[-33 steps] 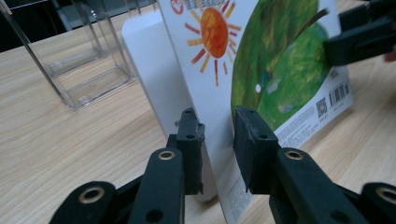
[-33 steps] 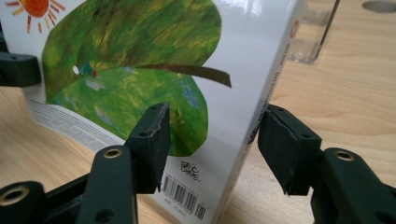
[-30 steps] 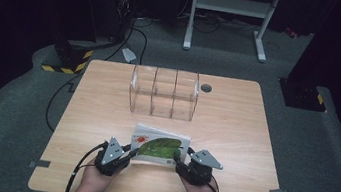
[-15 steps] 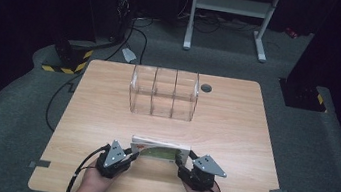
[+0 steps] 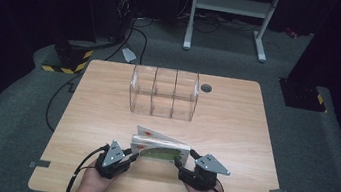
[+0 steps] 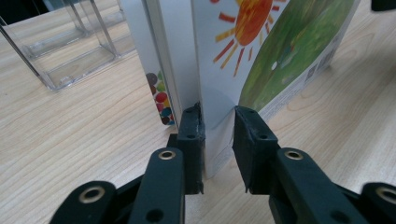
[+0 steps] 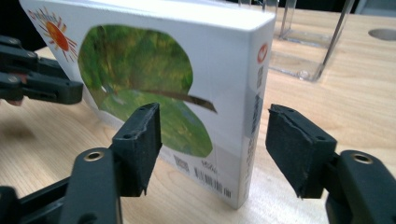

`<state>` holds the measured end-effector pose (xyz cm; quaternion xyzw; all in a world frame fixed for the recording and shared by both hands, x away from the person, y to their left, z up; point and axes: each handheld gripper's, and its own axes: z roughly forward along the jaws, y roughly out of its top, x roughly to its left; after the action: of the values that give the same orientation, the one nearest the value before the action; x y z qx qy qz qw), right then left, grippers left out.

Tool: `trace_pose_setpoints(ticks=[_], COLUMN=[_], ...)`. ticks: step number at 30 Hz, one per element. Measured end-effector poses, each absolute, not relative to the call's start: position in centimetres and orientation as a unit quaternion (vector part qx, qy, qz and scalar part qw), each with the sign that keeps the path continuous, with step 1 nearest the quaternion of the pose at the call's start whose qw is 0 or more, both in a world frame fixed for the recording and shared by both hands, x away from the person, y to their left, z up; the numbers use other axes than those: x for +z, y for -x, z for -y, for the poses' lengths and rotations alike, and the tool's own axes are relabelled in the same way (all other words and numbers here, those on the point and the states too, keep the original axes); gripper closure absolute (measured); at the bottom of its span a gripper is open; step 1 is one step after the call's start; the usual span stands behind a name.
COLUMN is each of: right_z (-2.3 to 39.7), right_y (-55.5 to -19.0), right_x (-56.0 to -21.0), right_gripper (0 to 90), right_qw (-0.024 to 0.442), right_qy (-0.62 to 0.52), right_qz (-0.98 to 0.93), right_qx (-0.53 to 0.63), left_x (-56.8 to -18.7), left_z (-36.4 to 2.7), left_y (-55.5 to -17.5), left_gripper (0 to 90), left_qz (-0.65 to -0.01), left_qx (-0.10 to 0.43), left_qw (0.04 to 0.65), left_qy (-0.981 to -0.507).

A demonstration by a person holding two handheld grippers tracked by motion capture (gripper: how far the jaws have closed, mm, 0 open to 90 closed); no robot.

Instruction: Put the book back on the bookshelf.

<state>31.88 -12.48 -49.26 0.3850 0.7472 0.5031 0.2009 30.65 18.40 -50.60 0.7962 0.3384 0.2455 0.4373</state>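
Observation:
A white picture book (image 5: pixel 160 151) with a sun and a green scene on its cover stands on its long edge near the table's front. My left gripper (image 5: pixel 134 155) holds its left end. In the left gripper view the pads (image 6: pixel 192 135) press on the book's white lower corner (image 6: pixel 217 126), and the jaws have just been opening a little. My right gripper (image 5: pixel 180 162) is open at the right end. Its jaws have just been opening, and the book's corner (image 7: pixel 177 93) stands untouched between them. A second white book (image 5: pixel 152 134) leans just behind the first.
A clear three-compartment organiser (image 5: pixel 164 92) stands at the middle back of the wooden table (image 5: pixel 253 138), with a round grey cable hole (image 5: pixel 206 87) to its right. Dark floor, cables and a metal stand's legs lie beyond the table.
The book, tilted with its green cover facing up a second ago, now stands upright on its edge. The right gripper's jaws stand wider apart. Both hands stayed near the front edge.

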Motion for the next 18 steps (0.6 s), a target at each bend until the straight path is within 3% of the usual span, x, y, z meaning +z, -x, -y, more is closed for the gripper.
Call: trace_pose_setpoints(ticks=[5, 8, 12, 18], right_z=[12.7, 12.6, 12.0, 11.6], right_y=[-32.9, -33.3, -33.5, -33.3], right_x=[-48.7, -48.4, -47.9, -47.8], right_gripper=[29.6, 29.4, 31.3, 46.9], right_qw=[0.194, 0.192, 0.192, 0.205], right_qy=[-0.373, -0.366, -0.344, -0.32], right_qz=[-0.749, -0.748, -0.752, -0.763], right_qx=[0.512, 0.52, 0.529, 0.523], left_x=[-50.7, -50.6, -50.6, -51.0], left_z=[-18.8, -19.1, -19.8, -20.7], left_y=[-30.7, -30.6, -30.4, -30.3], left_gripper=[62.9, 54.7, 50.0, 48.0], left_qz=[-0.349, -0.354, -0.362, -0.365], left_qx=[0.234, 0.231, 0.228, 0.219], left_qw=[0.444, 0.448, 0.453, 0.45], left_qy=[-0.792, -0.788, -0.783, -0.785])
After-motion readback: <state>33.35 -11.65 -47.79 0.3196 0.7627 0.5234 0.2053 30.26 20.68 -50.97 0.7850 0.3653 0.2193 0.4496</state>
